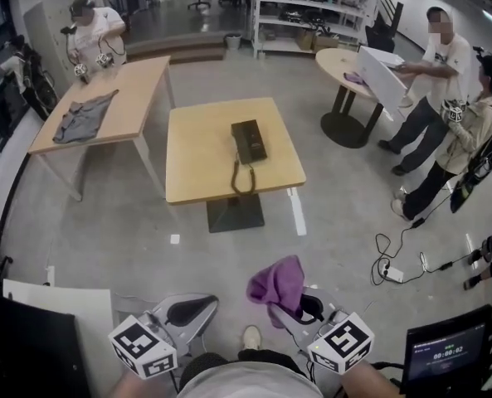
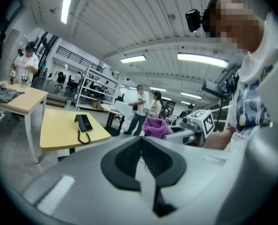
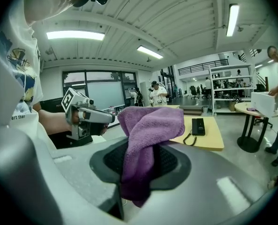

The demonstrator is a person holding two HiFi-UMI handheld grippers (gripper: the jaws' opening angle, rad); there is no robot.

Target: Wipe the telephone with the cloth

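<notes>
A black telephone point(image 1: 249, 141) with a coiled cord lies on a square wooden table point(image 1: 196, 160) some way ahead of me. It also shows small in the left gripper view as the telephone point(image 2: 84, 123) and in the right gripper view as the telephone point(image 3: 198, 126). My right gripper point(image 1: 299, 308) is shut on a purple cloth point(image 1: 280, 284), which bunches above the jaws as the cloth point(image 3: 146, 139). My left gripper point(image 1: 192, 309) is shut with nothing in it, its black pads point(image 2: 141, 161) pressed together. Both grippers are held low, far from the table.
A long wooden table point(image 1: 138, 98) with a grey garment point(image 1: 84, 116) stands at the back left, a person behind it. Two people stand by a round table point(image 1: 345, 65) at the right. Cables and a power strip point(image 1: 392, 272) lie on the floor at my right; a monitor point(image 1: 445, 355) sits lower right.
</notes>
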